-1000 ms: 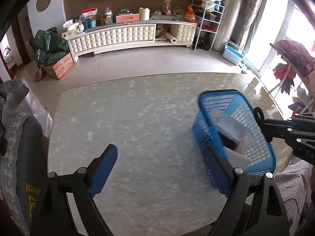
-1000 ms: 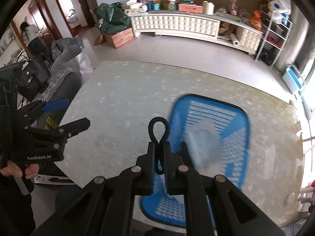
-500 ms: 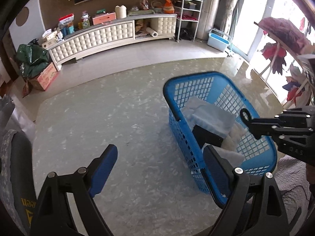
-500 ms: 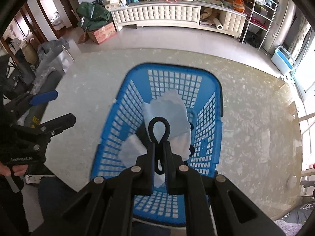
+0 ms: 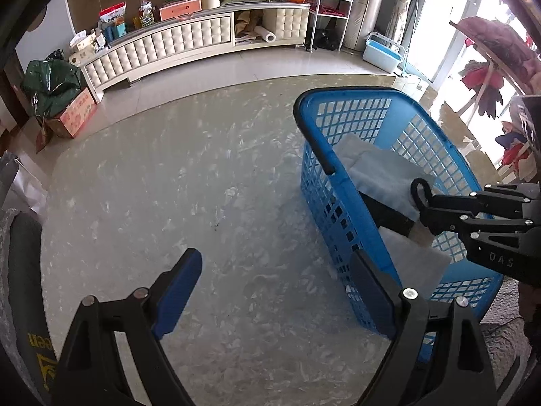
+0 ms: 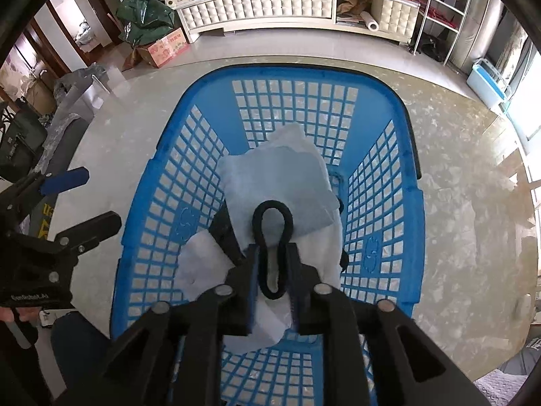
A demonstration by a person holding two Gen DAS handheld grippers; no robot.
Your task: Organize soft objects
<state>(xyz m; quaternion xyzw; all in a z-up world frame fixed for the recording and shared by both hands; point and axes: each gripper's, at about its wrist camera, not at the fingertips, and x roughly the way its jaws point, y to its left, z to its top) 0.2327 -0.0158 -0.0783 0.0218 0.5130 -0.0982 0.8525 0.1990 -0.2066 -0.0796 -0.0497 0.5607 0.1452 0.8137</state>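
- nearest in the right wrist view: right gripper (image 6: pixel 273 272) pointing down into the blue basket (image 6: pixel 162 182), jaws opening a little, black hair tie (image 6: pixel 272 233) looped between the pads and apparently still touching them.
- just beyond the hair tie: folded light-blue cloth (image 6: pixel 280 186) over white cloths (image 6: pixel 199 270), with a dark item (image 6: pixel 225 233) partly under them, all on the basket floor.
- only in this view: the whole basket interior, and the left gripper (image 6: pixel 81 199) off to the left over the table edge.
- left wrist view: left gripper (image 5: pixel 274 277) spread wide and empty above the marbled table (image 5: pixel 169 186), basket just right of its right finger.
- only in that view: basket's outer left wall and black rim grip (image 5: pixel 318 149), right gripper seen from the side over the cloths.
- far: tufted white cabinet (image 5: pixel 169 47), cardboard box with a green bag (image 5: pixel 67 115).
- against a second ago: basket larger and sharper in both views, right jaws then pressed tight on the hair tie, now parting.
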